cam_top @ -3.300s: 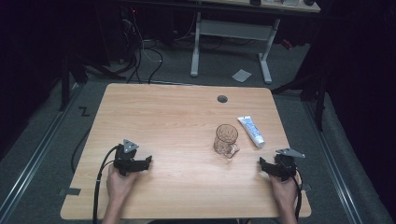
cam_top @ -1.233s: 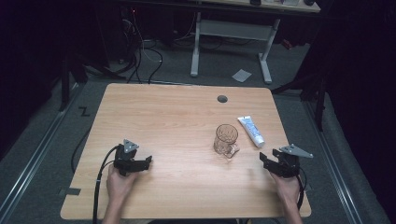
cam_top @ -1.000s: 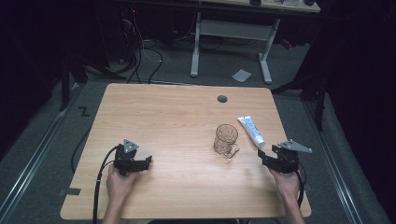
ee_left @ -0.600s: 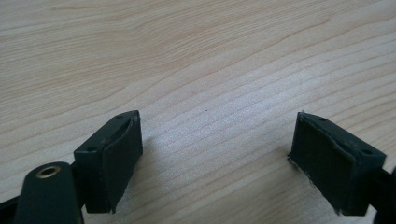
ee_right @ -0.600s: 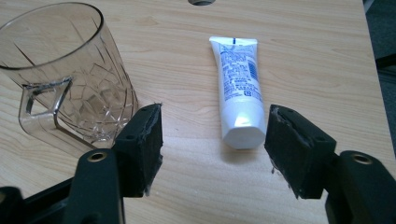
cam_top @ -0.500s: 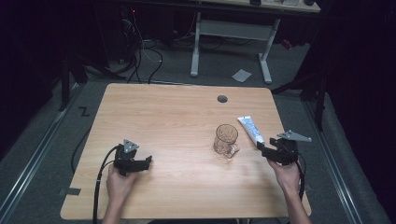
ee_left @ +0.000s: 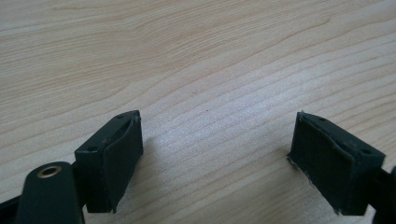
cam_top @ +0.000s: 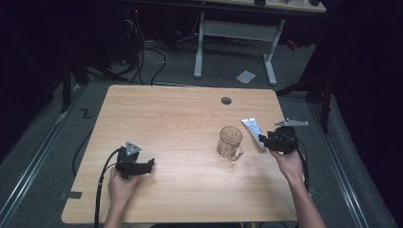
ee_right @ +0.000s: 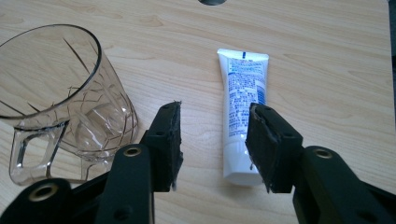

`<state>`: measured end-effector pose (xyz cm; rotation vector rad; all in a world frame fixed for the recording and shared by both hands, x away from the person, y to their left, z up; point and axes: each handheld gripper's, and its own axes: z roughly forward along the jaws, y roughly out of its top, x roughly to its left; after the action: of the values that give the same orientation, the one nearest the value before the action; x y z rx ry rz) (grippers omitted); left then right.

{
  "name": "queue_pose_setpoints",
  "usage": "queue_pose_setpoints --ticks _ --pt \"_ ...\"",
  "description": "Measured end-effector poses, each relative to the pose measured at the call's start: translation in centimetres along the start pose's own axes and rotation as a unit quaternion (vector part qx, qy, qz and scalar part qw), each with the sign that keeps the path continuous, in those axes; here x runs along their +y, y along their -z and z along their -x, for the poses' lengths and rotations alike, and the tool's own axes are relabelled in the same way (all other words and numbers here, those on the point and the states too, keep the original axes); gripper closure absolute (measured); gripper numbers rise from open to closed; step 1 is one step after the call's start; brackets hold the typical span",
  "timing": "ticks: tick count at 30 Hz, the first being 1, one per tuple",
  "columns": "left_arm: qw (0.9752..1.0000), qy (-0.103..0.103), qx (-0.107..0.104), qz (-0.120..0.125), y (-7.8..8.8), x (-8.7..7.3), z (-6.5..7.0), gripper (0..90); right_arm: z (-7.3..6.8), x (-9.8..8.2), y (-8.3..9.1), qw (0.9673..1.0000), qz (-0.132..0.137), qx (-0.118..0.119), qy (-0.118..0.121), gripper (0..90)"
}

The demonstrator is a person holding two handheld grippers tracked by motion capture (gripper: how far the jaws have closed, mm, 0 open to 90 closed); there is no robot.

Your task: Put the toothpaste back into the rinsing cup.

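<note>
**Entry: right gripper nearing the tube, table with mug**

High view. We list a wooden table (cam_top: 166,118); a clear glass mug (cam_top: 230,141) right of centre; a white tube (cam_top: 253,131) at the mug's 3 o'clock, lying flat. The right gripper (cam_top: 264,139) sits at the tube's near end, at about 4 o'clock from the mug. A second ago it was nearer the table's right edge; it has since travelled in toward the tube. The left gripper (cam_top: 151,164) rests at 8 o'clock on the table, where it was a second ago.

Left gripper view. We record its jaws spread wide over bare wood, nothing between them.

Right gripper view. We record the tube (ee_right: 242,112) lying lengthwise, cap end toward the jaws, crimped end at 12 o'clock. The jaws have just been closing and stand partly spread; the right one overlaps the tube's lower part, and the pads do not yet press on it. The mug (ee_right: 60,98) stands at 10 o'clock.

We judge a pickup of the tube is in hand, the grasp not yet made.
</note>
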<state>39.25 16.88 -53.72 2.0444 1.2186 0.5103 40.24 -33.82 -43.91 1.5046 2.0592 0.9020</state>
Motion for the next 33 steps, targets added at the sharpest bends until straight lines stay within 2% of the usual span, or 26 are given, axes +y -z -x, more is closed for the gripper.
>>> queue_pose_setpoints --ticks 4,7,10,13,14,19,22,26,33 --pt "1.0 0.0 0.0 0.0 0.0 0.0 0.0 17.4 0.0 0.8 -0.2 1.0 0.001 -0.002 0.004 60.0" --pt "1.0 0.001 0.001 0.0 0.0 0.0 0.0 17.8 -0.1 1.5 -0.4 0.9996 -0.008 -0.013 0.024 62.6" --pt "1.0 0.001 0.001 0.0 0.0 0.0 0.0 17.8 -0.2 2.1 -0.7 0.9992 -0.018 -0.017 0.032 63.0" --pt "1.0 0.001 0.001 0.0 0.0 0.0 0.0 17.8 -0.2 2.6 -1.0 0.9989 -0.03 -0.016 0.032 60.2" --pt "1.0 0.001 0.001 0.0 0.0 0.0 0.0 17.8 0.0 3.1 -1.4 0.9986 -0.039 -0.008 0.034 58.1" --pt "1.0 0.001 0.001 0.0 0.0 0.0 0.0 17.8 0.4 4.0 -2.5 0.9976 -0.061 0.002 0.033 57.9" --pt "1.0 0.001 0.001 0.0 0.0 0.0 0.0 17.8 0.7 4.5 -3.2 0.997 -0.072 0.001 0.029 55.2" --pt "1.0 0.001 0.001 0.0 0.0 0.0 0.0 17.8 0.8 5.2 -4.5 0.9951 -0.092 -0.006 0.036 50.9" --pt "1.0 0.001 0.001 0.0 0.0 0.0 0.0 17.9 1.3 6.1 -6.6 0.9931 -0.112 -0.015 0.031 44.4"
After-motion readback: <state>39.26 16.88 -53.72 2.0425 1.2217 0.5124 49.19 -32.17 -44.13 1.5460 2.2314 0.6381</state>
